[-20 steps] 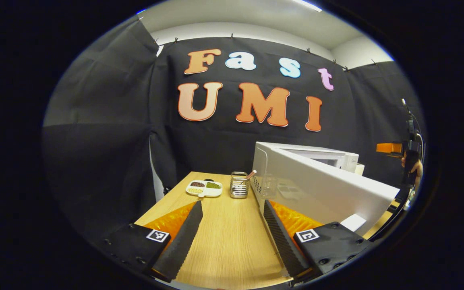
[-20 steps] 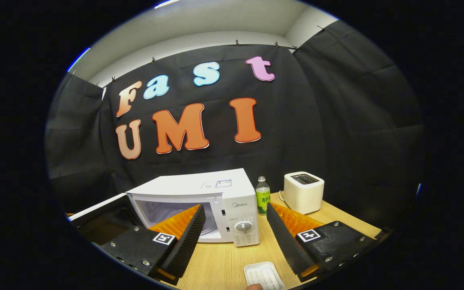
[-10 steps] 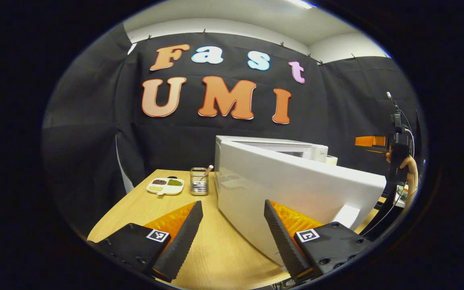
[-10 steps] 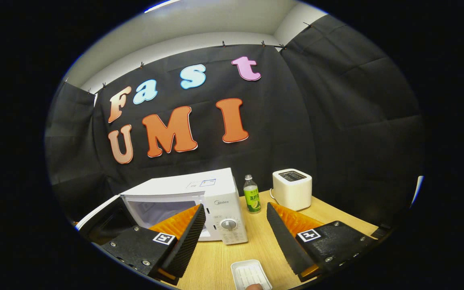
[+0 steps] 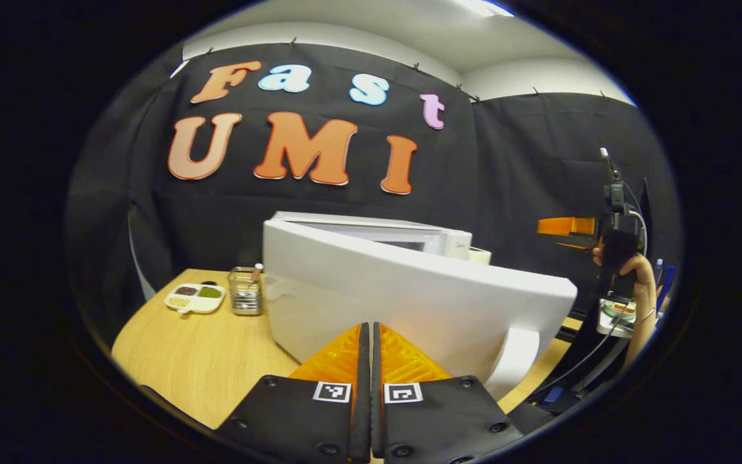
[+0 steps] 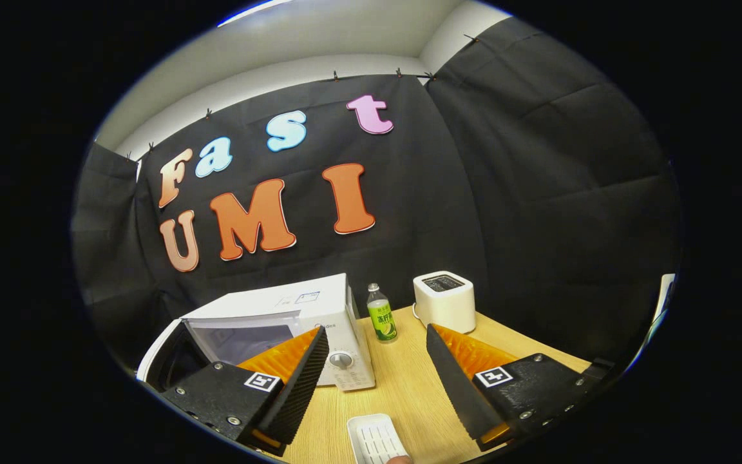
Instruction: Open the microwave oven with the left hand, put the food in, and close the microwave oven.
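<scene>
My left gripper (image 5: 366,386) is shut tight with nothing in it, its two fingers pressed flat together. Just past it is the back of the microwave door (image 5: 409,303), swung partway open, with its handle (image 5: 516,361) at the right end. My right gripper (image 6: 371,380) is spread wide and holds nothing. On the bench (image 6: 409,386) right under it sits a small white tray (image 6: 376,438); I think that is the food, but I cannot see what is on it. Farther back is the microwave (image 6: 281,322), its mouth open. Behind that stand a green bottle (image 6: 380,314) and a toaster (image 6: 445,299).

If I push the door shut now, the tray gets left outside. The door also looks only half open, so the tray could bump it going in.
</scene>
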